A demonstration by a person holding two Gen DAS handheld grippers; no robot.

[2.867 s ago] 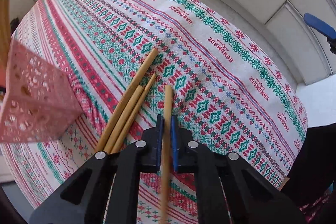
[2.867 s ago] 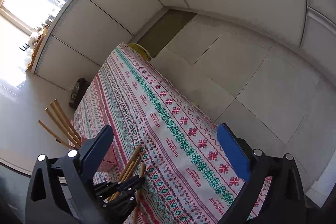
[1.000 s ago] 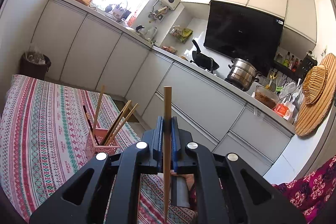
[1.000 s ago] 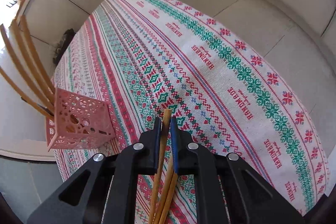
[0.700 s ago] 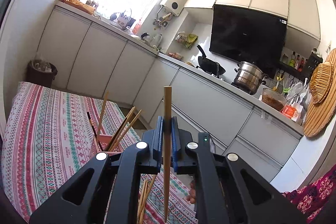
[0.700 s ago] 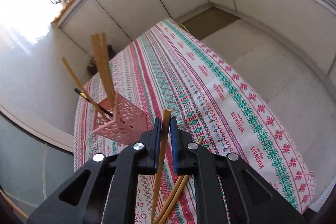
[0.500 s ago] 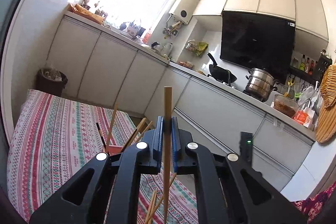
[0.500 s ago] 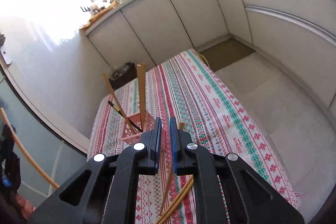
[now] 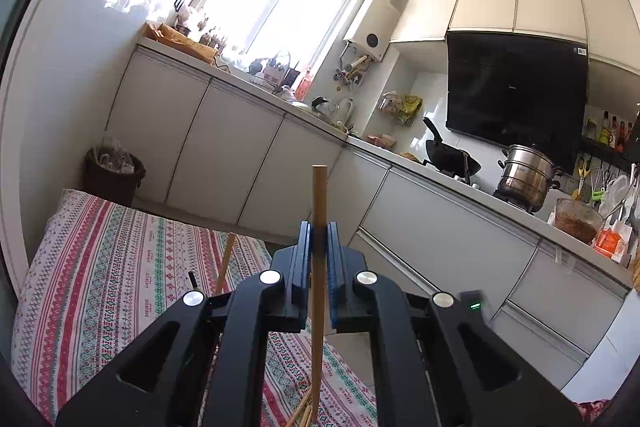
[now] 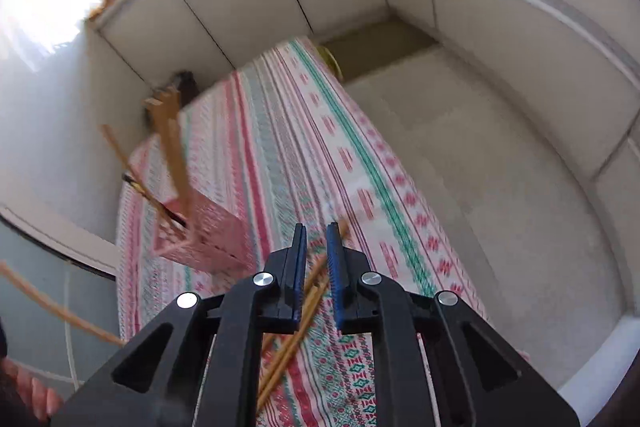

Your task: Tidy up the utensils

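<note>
My left gripper (image 9: 319,239) is shut on a wooden chopstick (image 9: 319,195) that stands upright, raised above the patterned tablecloth (image 9: 100,267). My right gripper (image 10: 317,239) has its jaws a little apart with nothing held between them. Below it loose chopsticks (image 10: 296,327) lie on the tablecloth (image 10: 304,155). A pink perforated holder (image 10: 208,235) with several chopsticks (image 10: 172,147) standing in it is to the left of the right gripper. Another chopstick (image 9: 224,263) pokes up behind the left gripper's body.
White cabinets (image 9: 224,147) and a counter with a wok (image 9: 448,155) and a steel pot (image 9: 526,173) lie behind the table. A bin (image 9: 114,171) stands at the table's far end. Bare floor (image 10: 480,167) runs along the table's right side.
My right gripper let go of its chopstick and its jaws parted slightly; the view swung back down toward the table. My left gripper kept its chopstick and tilted further up.
</note>
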